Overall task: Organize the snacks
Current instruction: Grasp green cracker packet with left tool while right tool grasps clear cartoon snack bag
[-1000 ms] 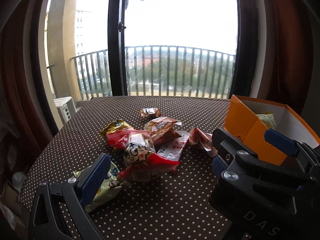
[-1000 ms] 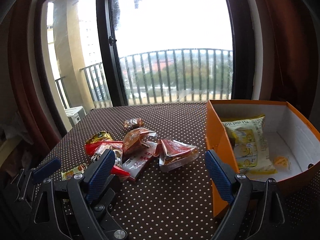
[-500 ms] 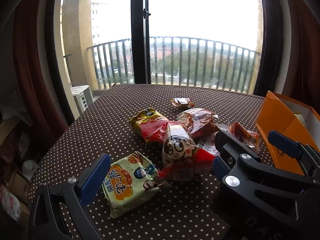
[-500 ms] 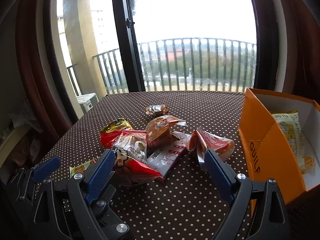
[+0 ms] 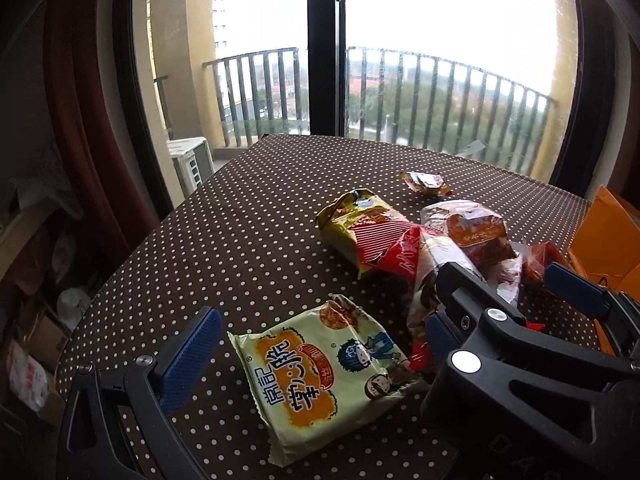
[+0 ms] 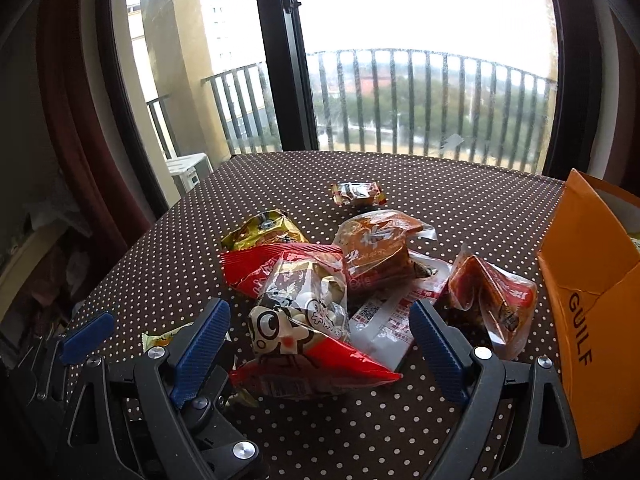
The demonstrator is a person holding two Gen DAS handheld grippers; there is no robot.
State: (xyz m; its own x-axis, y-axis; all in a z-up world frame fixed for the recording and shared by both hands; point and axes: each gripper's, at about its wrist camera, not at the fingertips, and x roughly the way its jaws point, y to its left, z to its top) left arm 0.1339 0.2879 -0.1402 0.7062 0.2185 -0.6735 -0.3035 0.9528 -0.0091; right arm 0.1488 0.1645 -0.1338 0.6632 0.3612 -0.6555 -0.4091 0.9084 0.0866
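The right tool [image 6: 320,344] is wide open and holds nothing; the cartoon-face snack bag [image 6: 304,332] lies between its pads on the worktop [image 6: 440,184], long axis running near-to-far. The left tool [image 5: 312,348], open and empty, frames the green noodle packet [image 5: 320,376] further left. The orange box [image 6: 592,292] stands at the right.

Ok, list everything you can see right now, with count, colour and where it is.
noodle snack packet: 1, pale green and orange, near edge, apart from the pile
cartoon-face packet: 1, clear and red, front of pile
red striped packet: 1, red, pile's left
yellow packet: 1, yellow, behind the red one
clear-wrapped pastries: 2, orange-brown, pile's middle and right
small candy pack: 1, red-gold, alone at back
box: 1, orange, right
tablecloth: 1, brown, white dots
left gripper: open
right gripper: open
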